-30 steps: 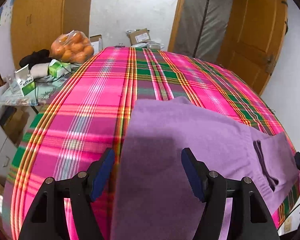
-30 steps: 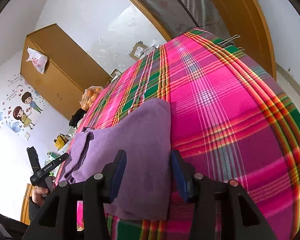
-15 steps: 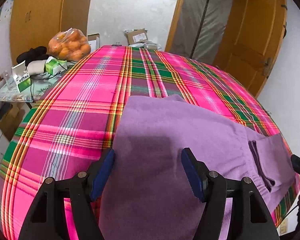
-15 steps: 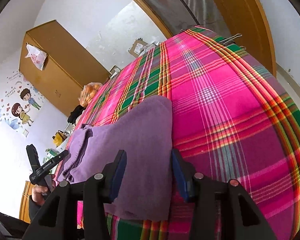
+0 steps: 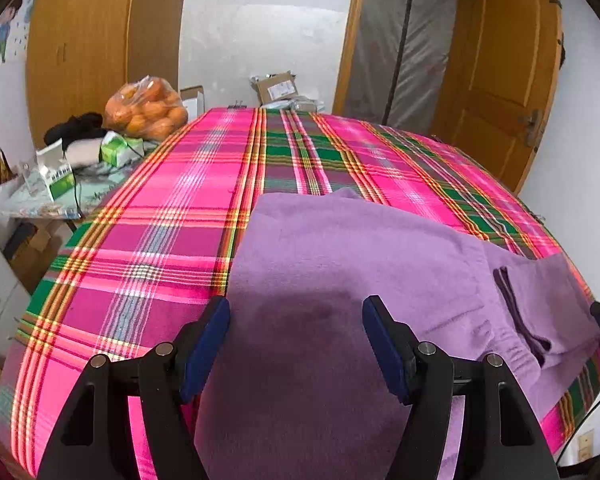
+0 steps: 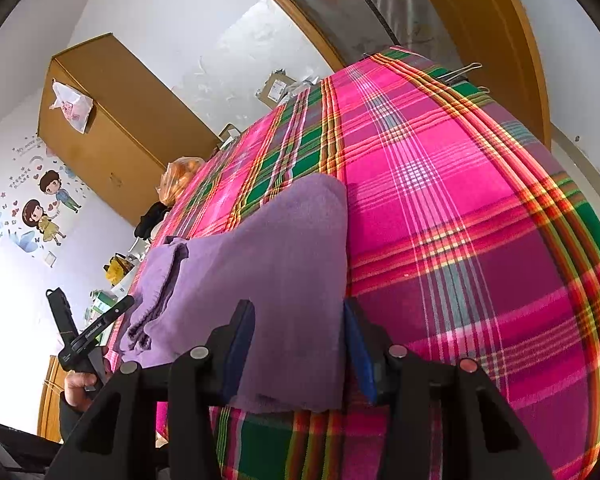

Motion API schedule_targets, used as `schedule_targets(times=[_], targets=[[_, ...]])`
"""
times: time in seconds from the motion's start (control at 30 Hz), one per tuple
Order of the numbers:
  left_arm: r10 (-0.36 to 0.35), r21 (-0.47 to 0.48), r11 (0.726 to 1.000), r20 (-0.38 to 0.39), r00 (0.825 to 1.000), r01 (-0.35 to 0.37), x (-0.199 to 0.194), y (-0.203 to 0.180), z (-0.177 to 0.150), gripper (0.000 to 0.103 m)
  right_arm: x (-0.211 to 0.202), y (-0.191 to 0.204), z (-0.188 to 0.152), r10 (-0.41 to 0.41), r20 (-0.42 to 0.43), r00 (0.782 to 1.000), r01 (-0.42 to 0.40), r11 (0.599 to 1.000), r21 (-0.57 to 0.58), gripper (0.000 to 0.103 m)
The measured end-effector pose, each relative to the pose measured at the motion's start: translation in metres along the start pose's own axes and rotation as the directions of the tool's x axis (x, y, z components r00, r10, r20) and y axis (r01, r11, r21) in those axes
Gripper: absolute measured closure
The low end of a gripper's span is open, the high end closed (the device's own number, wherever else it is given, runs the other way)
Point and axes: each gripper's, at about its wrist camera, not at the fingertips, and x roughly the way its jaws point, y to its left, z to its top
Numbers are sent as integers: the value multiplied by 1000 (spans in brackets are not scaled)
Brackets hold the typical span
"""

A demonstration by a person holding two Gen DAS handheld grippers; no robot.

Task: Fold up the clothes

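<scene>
Since both claws stand open with nothing pinched, the purple garment [image 5: 340, 264] lies free on the plaid cloth [image 5: 172, 216], spread flat near its front edge. It looks soft and fleecy, light, limp — likely to sag and drag unless lifted at two points. The left gripper [image 5: 296, 328] hovers over one end, the right gripper [image 6: 298, 332] over a side edge; corners or the elastic waistband [image 5: 488, 340] seem the best holds.
</scene>
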Motion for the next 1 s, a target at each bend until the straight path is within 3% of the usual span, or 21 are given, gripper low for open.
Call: schedule_targets(times=[0.17, 0.47, 1.0], targets=[[21, 53, 998, 27, 999, -22, -9, -13, -1, 32, -1, 2, -2, -10, -3, 1000, 10, 1000, -2, 56], [-5, 91, 996, 14, 1000, 3, -5, -30, -5, 32, -5, 1, -5, -3, -8, 1000, 3, 1000, 1, 56], [-13, 93, 996, -9, 1000, 13, 2, -33, -7, 32, 2, 3, -3, 0, 7, 1000, 0, 999, 36, 56]])
